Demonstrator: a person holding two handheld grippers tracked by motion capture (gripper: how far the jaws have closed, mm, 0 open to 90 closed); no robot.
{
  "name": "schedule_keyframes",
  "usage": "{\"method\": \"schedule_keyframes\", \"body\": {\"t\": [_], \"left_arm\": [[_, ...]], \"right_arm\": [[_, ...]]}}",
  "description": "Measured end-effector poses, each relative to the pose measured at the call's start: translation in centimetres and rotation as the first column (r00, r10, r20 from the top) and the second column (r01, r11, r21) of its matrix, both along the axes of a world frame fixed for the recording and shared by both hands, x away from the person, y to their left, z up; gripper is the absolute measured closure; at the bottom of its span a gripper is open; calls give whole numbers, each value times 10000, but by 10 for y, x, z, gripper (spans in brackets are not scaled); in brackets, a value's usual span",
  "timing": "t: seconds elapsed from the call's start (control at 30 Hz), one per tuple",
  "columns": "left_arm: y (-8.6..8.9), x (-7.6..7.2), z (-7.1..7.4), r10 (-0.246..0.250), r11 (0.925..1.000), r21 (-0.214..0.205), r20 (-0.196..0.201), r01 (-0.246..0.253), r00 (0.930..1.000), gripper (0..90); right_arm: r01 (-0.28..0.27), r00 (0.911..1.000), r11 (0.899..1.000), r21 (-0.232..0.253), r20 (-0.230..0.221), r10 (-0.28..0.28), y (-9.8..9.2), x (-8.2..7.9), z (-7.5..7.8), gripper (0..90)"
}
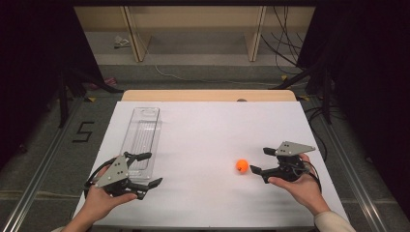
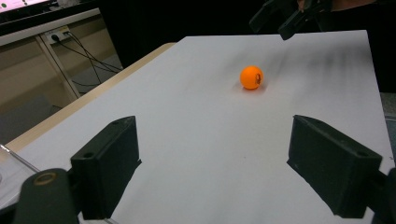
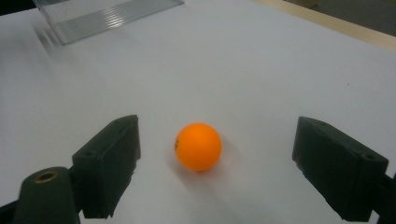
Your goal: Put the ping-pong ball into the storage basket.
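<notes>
An orange ball [image 1: 242,166] lies on the white table [image 1: 208,135], right of the middle. My right gripper [image 1: 261,160] is open just to the ball's right, its jaws pointing left toward it. In the right gripper view the ball [image 3: 198,146] sits on the table just ahead of the wide-open jaws, apart from both. My left gripper [image 1: 147,169] is open at the near left, held by a hand, nothing between its jaws. In the left gripper view the ball [image 2: 251,77] lies far ahead, and the right gripper [image 2: 280,16] shows beyond it.
A clear plastic tray [image 1: 141,136] runs lengthwise along the table's left side, just beyond the left gripper; its ribbed end [image 3: 107,16] appears in the right gripper view. The table's far wooden edge [image 1: 208,95] borders the floor with cables [image 1: 285,43].
</notes>
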State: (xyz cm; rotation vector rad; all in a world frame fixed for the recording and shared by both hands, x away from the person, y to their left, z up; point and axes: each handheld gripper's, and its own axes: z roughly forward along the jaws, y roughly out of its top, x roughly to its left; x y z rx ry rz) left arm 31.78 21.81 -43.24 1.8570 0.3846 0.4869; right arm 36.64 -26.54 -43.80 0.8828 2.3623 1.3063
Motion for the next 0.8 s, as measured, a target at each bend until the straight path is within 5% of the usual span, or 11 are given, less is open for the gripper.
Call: {"method": "schedule_keyframes", "body": {"t": [0.8], "left_arm": [[0,0,0,-34,10000,-50,4,35,10000,160]], "right_arm": [[-715,9920,9945,-770,-1095,629,33,31,-27,163]]}}
